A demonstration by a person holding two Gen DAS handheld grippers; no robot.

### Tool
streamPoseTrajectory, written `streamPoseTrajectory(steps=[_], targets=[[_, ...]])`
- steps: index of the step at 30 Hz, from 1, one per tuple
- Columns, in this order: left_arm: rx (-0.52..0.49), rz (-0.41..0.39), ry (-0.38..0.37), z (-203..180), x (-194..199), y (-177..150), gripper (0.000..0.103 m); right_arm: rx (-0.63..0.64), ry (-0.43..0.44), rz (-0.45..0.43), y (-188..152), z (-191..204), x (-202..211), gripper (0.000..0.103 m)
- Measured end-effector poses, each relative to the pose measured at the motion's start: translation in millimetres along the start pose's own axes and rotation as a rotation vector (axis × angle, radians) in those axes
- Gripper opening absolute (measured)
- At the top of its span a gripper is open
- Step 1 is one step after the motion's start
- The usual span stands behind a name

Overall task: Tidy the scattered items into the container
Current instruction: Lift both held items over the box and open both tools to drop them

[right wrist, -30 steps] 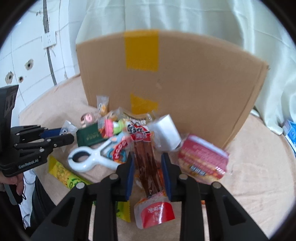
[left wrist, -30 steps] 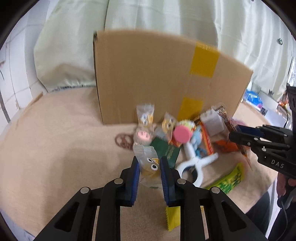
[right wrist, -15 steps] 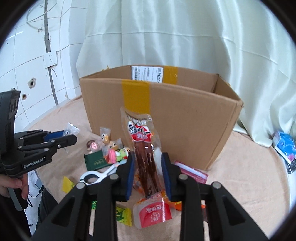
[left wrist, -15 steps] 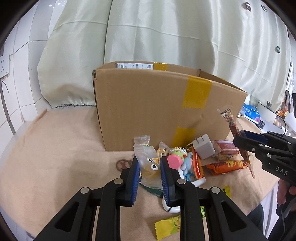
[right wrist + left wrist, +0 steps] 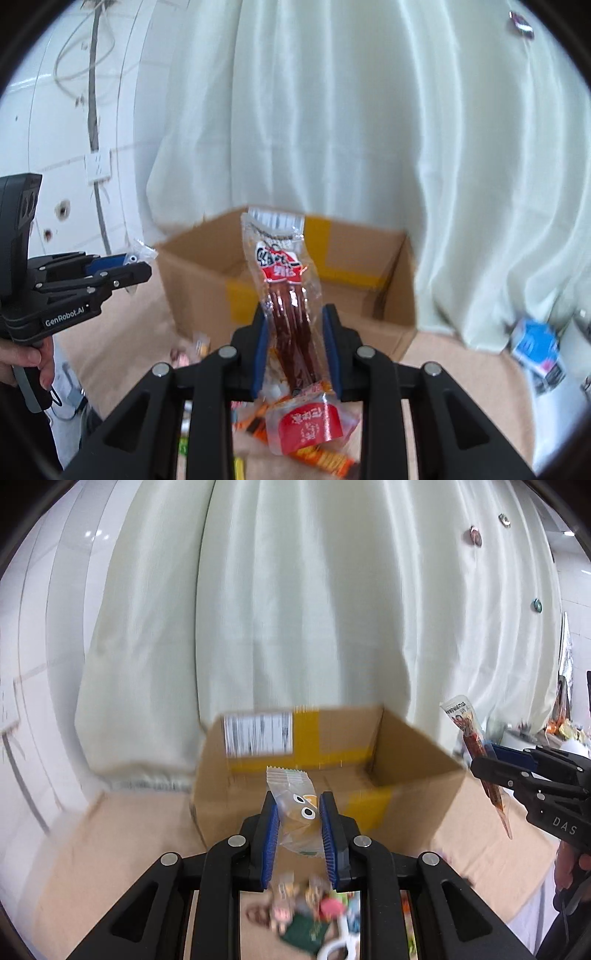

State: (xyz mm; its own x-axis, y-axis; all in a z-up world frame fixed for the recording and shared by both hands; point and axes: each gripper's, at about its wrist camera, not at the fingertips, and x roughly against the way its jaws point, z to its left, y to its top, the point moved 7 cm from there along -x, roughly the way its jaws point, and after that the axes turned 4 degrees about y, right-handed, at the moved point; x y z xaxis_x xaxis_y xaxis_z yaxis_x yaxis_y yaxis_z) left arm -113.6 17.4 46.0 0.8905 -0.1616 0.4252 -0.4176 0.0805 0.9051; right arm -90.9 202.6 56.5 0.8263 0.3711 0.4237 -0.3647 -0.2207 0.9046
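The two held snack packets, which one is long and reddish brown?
The spicy stick packet, in the right hand-held gripper; the left's cartoon-eyed packet is short and clear.

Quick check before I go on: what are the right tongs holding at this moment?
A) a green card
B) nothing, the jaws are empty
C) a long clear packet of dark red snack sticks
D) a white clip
C: in the right wrist view the right tongs are clamped on the long clear packet of dark red snack sticks, which stands upright in front of the open cardboard box.
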Motion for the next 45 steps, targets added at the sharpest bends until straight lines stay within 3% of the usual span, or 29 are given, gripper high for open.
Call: streamPoseTrajectory(steps=[5,10,16,24,36,45], targets=[[-0.012,-0.041,0.002,-1,-11,42,0.023,0.019,-0.008,-0.026,36,-5,-11,0.032],[-0.001,-0.015,0.014,8,-50,64,0.023,0.000,-0.007,-0.013,53,-16,-39,0.032],[0.011,0.071,0.021,14,-113,65,0.023,-0.034,0.002,0.040,57,-31,-86,0.032],[-0.006,0.215,0.022,16,-180,39,0.023,-0.103,0.020,0.151,35,-53,-137,0.032],[0.001,0.263,0.017,18,-197,23,0.023,-0.136,0.053,0.265,6,-44,-179,0.032],[-0.007,0.270,0.020,16,-197,24,0.023,-0.149,0.054,0.266,8,-55,-173,0.032]])
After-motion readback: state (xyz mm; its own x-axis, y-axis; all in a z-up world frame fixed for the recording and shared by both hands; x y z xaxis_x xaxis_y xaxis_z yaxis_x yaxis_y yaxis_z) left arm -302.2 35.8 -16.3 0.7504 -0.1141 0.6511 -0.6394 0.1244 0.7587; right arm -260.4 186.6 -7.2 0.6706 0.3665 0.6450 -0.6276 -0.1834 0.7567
